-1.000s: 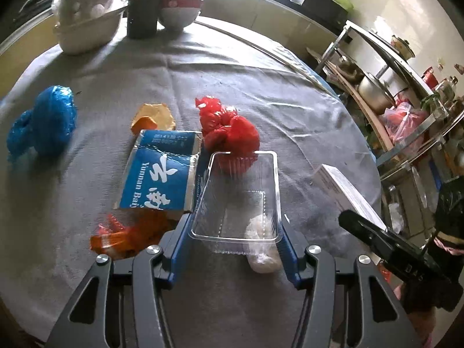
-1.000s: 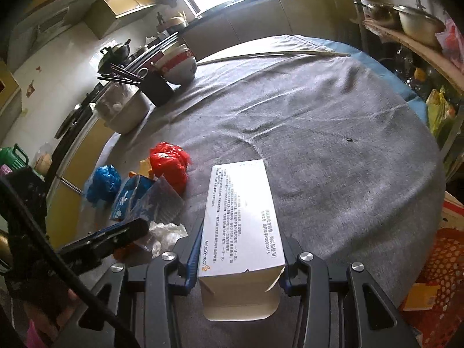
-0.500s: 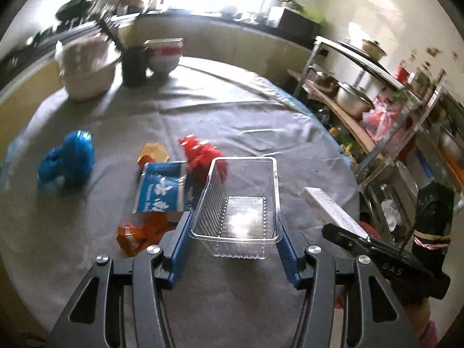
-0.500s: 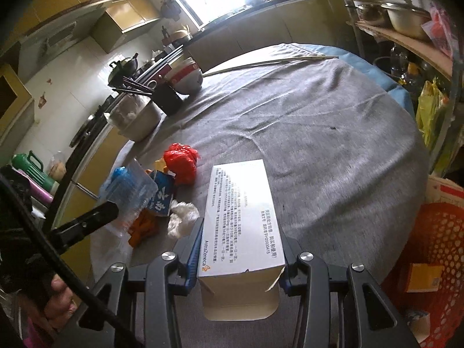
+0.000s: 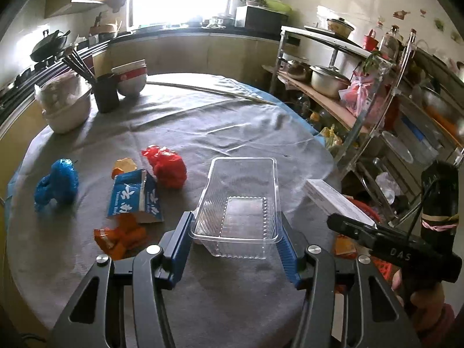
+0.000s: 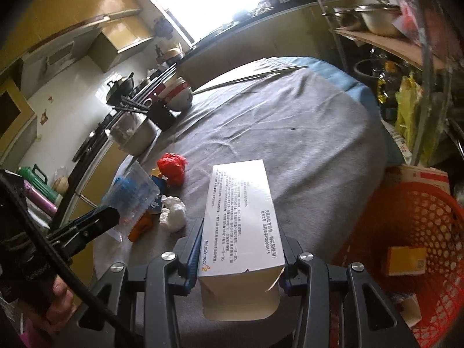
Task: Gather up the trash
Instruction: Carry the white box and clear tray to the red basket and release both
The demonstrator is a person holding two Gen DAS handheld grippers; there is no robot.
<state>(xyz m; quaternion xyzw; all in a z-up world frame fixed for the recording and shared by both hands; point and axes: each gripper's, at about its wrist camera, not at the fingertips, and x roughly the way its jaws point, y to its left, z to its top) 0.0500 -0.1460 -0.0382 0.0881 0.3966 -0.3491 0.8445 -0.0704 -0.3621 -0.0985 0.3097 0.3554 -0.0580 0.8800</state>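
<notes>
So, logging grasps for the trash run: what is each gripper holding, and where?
Left gripper clamps the clear plastic tray across its near-end side walls; right gripper clamps the white box by its long sides.

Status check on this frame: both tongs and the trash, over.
Left tongs shut on clear plastic tray. Right tongs shut on white carton. Red basket right of it, path open.

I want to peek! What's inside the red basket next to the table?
Inside the red basket lies a yellow box and a small white scrap lower down. The claw frame hides the basket's near corner.
</notes>
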